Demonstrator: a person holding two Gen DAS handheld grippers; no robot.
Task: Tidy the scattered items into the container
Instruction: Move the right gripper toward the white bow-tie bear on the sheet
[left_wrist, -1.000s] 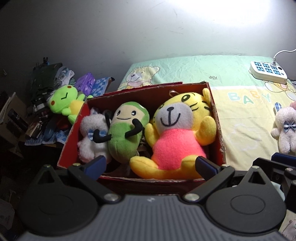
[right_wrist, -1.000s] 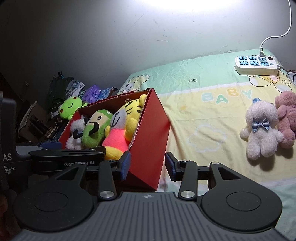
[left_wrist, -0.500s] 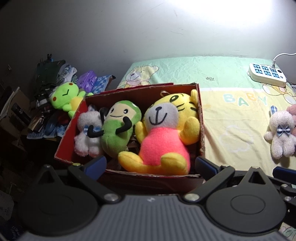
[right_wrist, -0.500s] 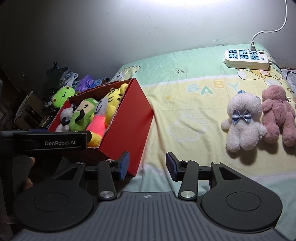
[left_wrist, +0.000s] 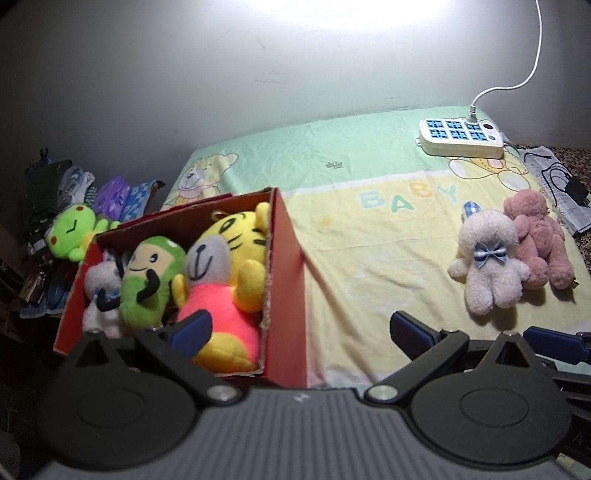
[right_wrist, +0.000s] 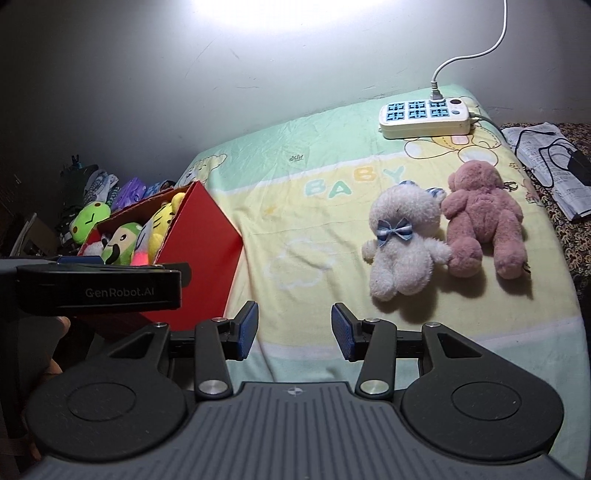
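A red box (left_wrist: 286, 295) stands at the bed's left edge and holds a yellow tiger (left_wrist: 229, 273), a green monkey plush (left_wrist: 147, 277) and a small white plush (left_wrist: 98, 291). On the yellow sheet at the right, a white bear with a blue bow (right_wrist: 402, 240) and a pink bear (right_wrist: 484, 221) lie side by side. My left gripper (left_wrist: 299, 328) is open, its jaws wide apart over the box's right wall. My right gripper (right_wrist: 294, 328) is open over bare sheet, nothing between its pads, with the white bear ahead and to its right.
A white power strip (right_wrist: 424, 116) with its cable lies at the back of the bed. Papers and a black charger (right_wrist: 554, 162) sit off the right edge. A green frog plush (left_wrist: 74, 232) and piled clutter lie left of the box. The left gripper's body (right_wrist: 99, 291) fills the right view's left side.
Both grippers moved right across the bed. The box slid to the left in both views and the two bears came closer and fuller into view. Both jaws stayed as they were.
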